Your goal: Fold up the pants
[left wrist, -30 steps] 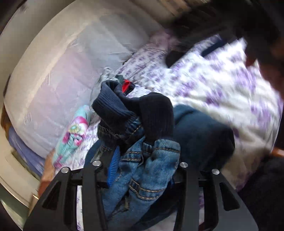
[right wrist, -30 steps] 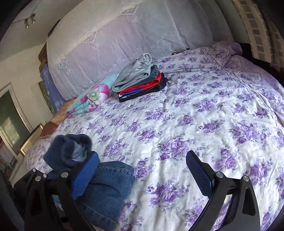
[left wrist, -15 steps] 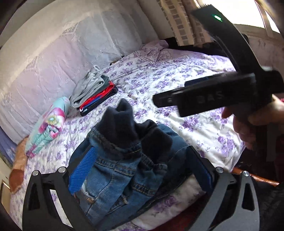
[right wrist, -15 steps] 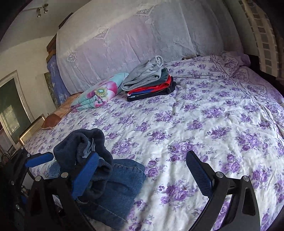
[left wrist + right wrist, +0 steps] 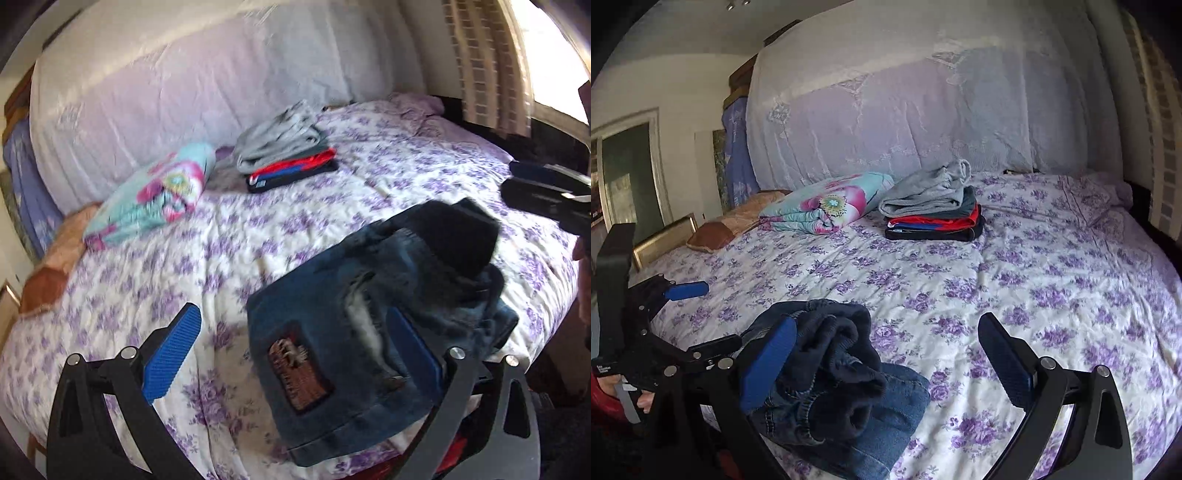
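1. left wrist view: left gripper (image 5: 291, 347) wide open, nothing held. its right finger (image 5: 413, 354) lies against the jeans (image 5: 332, 354); the other stands clear over the bedspread (image 5: 229, 251).
2. right wrist view: right gripper (image 5: 886, 358) wide open, nothing held. its left finger (image 5: 768, 365) sits over the jeans' dark ribbed cuffs (image 5: 834, 350).
3. jeans: folded bundle near the bed's front edge, a corner seemingly overhanging. dark ribbed cuffs bunched loosely on top, not tucked flat.
4. stack of folded clothes (image 5: 934, 206): grey, red, blue and black, near the headboard (image 5: 923, 110), well apart from the jeans. floral pillow (image 5: 827, 203) just beside it.
5. risk: the loose cuffs could spring open if lifted by one layer only. cause: a grip that misses the lower folds.
6. risk: the bundle could slide off the front edge. cause: a nudge from the finger resting against it.
7. writing: brown leather patch (image 5: 299, 373) on the waistband, lettering blurred, not readable. small white label on the left gripper's body in the right wrist view, too small to read.
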Available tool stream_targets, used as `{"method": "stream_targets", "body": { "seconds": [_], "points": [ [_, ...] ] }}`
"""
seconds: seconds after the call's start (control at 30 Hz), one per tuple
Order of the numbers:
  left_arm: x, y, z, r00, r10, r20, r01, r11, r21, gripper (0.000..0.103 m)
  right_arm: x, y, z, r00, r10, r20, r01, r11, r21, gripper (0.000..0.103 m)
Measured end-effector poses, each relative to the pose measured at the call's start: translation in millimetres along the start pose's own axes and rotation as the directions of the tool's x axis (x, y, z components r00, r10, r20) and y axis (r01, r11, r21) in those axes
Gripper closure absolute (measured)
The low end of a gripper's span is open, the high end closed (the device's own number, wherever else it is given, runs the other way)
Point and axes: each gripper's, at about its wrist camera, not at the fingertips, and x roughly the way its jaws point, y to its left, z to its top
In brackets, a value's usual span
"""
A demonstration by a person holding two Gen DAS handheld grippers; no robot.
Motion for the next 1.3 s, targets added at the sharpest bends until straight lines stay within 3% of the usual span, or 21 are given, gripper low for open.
{"method": "stream_targets", "body": {
  "seconds": [0.13, 0.23, 0.3, 0.4, 0.47, 0.5, 0.57, 0.63, 0.73, 0.87, 0.97, 1.03, 1.07, 1.1, 1.17, 1.2, 1.3],
  "points": [
    [28.0, 15.3, -15.3, 0.983, -0.135, -0.122, 0.120, 0.986, -0.118, 0.005, 15.5, 31.3, 22.9, 1.000, -0.023, -0.020, 0.021, 0.993, -0.115, 0.004],
    [33.6, 12.3, -26.3, 0.975, -0.167, -0.145, 0.146, 0.978, -0.146, 0.005, 32.5, 45.5, 28.8, 0.998, -0.031, -0.059, 0.020, 0.985, -0.171, 0.004],
    [35.6, 7.7, -34.6, 0.972, -0.175, -0.155, 0.152, 0.977, -0.148, 0.005, 47.5, 49.4, 22.4, 0.990, -0.087, -0.108, 0.061, 0.973, -0.222, 0.004],
    [38.1, 4.8, -45.6, 0.966, -0.201, -0.163, 0.178, 0.973, -0.147, 0.005, 70.7, 32.1, -11.8, 0.959, -0.195, -0.207, 0.137, 0.955, -0.264, 0.004],
    [45.8, 5.9, -56.6, 0.935, -0.295, -0.194, 0.260, 0.947, -0.190, 0.004, 67.7, 7.9, -37.9, 0.960, -0.124, -0.251, 0.083, 0.982, -0.167, 0.003],
    [47.5, 6.9, -59.3, 0.930, -0.315, -0.192, 0.276, 0.939, -0.205, 0.004, 61.5, -6.9, -46.5, 0.965, -0.053, -0.256, 0.035, 0.996, -0.077, 0.003],
    [48.8, 7.6, -57.2, 0.926, -0.322, -0.195, 0.282, 0.937, -0.208, 0.004, 58.0, -15.1, -49.9, 0.964, -0.018, -0.264, 0.014, 1.000, -0.018, 0.003],
    [48.1, 7.7, -53.6, 0.929, -0.312, -0.201, 0.270, 0.940, -0.211, 0.004, 57.6, -7.1, -44.8, 0.969, -0.054, -0.239, 0.038, 0.997, -0.070, 0.003],
    [36.5, 3.3, -48.4, 0.959, -0.229, -0.170, 0.206, 0.968, -0.141, 0.004, 48.7, 15.5, -20.4, 0.977, -0.106, -0.184, 0.076, 0.984, -0.164, 0.004],
    [32.5, 0.3, -44.5, 0.966, -0.199, -0.163, 0.182, 0.976, -0.118, 0.005, 34.4, 47.9, 10.1, 0.995, -0.041, -0.095, 0.019, 0.974, -0.227, 0.003],
    [34.3, 1.0, -46.0, 0.965, -0.201, -0.166, 0.182, 0.975, -0.124, 0.004, 51.4, 73.1, -4.7, 0.984, -0.075, -0.160, 0.017, 0.943, -0.332, 0.004],
    [38.7, 3.4, -48.1, 0.958, -0.224, -0.178, 0.201, 0.970, -0.138, 0.004, 80.5, 77.0, -40.4, 0.949, -0.165, -0.267, 0.043, 0.911, -0.411, 0.004],
    [43.8, 3.0, -49.7, 0.951, -0.237, -0.197, 0.212, 0.967, -0.141, 0.004, 86.9, 69.9, -54.8, 0.952, -0.142, -0.270, 0.027, 0.921, -0.388, 0.004],
    [49.6, 2.7, -52.2, 0.947, -0.246, -0.207, 0.217, 0.964, -0.152, 0.004, 88.9, 54.0, -60.1, 0.957, -0.073, -0.281, -0.010, 0.960, -0.281, 0.003],
    [52.0, 5.5, -53.3, 0.938, -0.277, -0.207, 0.241, 0.953, -0.184, 0.004, 92.0, 34.2, -52.7, 0.934, 0.010, -0.357, -0.058, 0.990, -0.126, 0.004],
    [51.5, 7.5, -52.1, 0.936, -0.285, -0.208, 0.246, 0.949, -0.195, 0.004, 89.0, 32.8, -46.4, 0.932, 0.018, -0.363, -0.064, 0.991, -0.116, 0.004],
    [46.0, 10.4, -47.4, 0.940, -0.265, -0.215, 0.228, 0.956, -0.183, 0.004, 67.4, 48.2, -25.2, 0.955, -0.011, -0.295, -0.046, 0.982, -0.184, 0.004]
  ]
}}
